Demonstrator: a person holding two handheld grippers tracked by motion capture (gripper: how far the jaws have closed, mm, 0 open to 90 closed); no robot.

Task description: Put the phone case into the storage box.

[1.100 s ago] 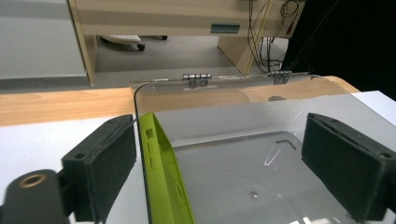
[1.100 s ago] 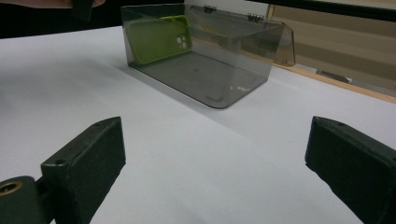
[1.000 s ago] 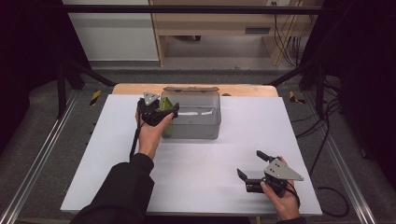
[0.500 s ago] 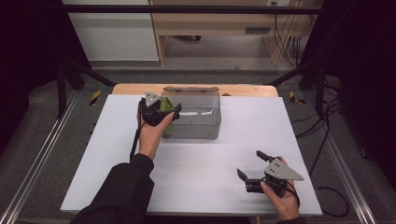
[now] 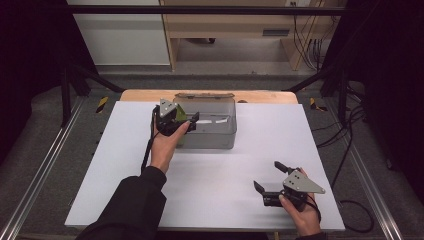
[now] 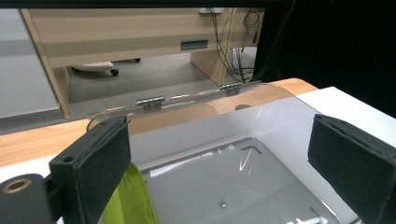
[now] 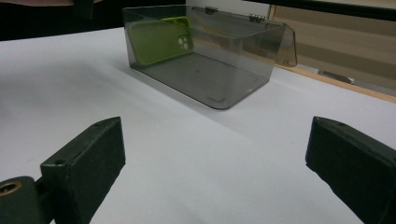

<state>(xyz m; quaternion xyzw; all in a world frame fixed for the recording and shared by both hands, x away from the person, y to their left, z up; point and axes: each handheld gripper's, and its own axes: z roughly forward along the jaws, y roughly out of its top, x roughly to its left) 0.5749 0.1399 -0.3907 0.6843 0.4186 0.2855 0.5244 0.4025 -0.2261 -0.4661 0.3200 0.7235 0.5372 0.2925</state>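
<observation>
Smoked transparent box (image 5: pixel 210 125) is set at the far middle of the white table (image 5: pixel 100 165), its hinged lid (image 7: pixel 280 42) folded back. A lime-green phone case (image 7: pixel 161 39) is leaned on edge against the inside of one end wall. The left gripper (image 5: pixel 175 120) is held over that end, jaws spread wide, nothing gripped between them. The right gripper (image 5: pixel 272 177) is held near the table's near right edge, well apart from the box, jaws likewise wide and empty.
</observation>
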